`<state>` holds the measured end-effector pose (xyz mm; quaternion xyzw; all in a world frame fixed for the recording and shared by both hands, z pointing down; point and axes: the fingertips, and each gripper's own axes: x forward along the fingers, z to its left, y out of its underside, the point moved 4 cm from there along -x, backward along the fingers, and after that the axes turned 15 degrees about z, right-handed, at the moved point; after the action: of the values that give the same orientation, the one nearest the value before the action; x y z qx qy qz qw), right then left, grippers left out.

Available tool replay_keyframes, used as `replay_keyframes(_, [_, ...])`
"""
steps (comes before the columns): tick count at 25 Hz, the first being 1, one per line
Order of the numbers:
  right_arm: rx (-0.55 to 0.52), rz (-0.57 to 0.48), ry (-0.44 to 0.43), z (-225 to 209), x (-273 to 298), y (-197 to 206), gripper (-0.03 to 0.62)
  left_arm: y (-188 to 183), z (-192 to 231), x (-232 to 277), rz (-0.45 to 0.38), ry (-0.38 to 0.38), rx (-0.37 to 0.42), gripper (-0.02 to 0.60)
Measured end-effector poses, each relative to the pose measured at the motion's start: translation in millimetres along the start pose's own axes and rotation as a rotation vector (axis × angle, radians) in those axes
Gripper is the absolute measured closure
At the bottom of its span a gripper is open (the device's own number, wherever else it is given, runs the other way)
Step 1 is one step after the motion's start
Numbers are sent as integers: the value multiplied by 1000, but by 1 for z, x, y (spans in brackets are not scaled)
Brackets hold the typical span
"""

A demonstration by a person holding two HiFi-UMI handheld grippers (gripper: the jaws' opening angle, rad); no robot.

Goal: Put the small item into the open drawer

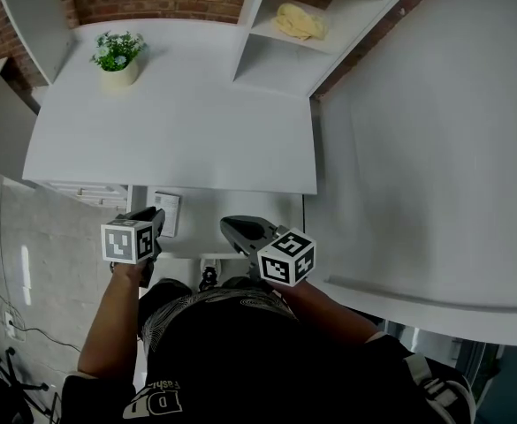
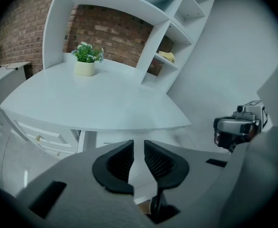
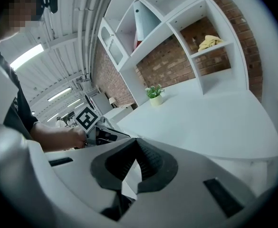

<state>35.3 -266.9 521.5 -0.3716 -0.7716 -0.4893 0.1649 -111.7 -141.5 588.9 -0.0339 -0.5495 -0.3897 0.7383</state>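
A yellow crumpled item lies on a low shelf of the white unit at the back right of the white desk; it also shows in the left gripper view and the right gripper view. White drawer fronts sit under the desk's left edge; I cannot tell whether one stands open. My left gripper hangs before the desk's front edge, its jaws a narrow gap apart with nothing between them. My right gripper hovers beside it, its jaws meeting at the tips, empty.
A small potted plant stands at the desk's back left. A white shelf unit rises at the back right against a brick wall. A white wall panel runs along the right. Grey floor and a cable lie to the left.
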Motion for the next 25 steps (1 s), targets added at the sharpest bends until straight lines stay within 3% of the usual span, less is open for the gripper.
replay_keyframes(3, [-24,-33,-8,7,-1,-11,589,-3,-11,-24,-44,23,4,538])
replay_keyframes(9, [-63,-152,-25,18,-6,-30,589,-10,-22,-72,-136,-2,60,563])
replay_keyframes(16, [-114,-164,-57,56,5,-38,589,11,-15,-107,-173,-9,98,565])
replay_keyframes(25, [-88,-151,12,134,38,-24,589,57,2,-184,-243,48,175,565])
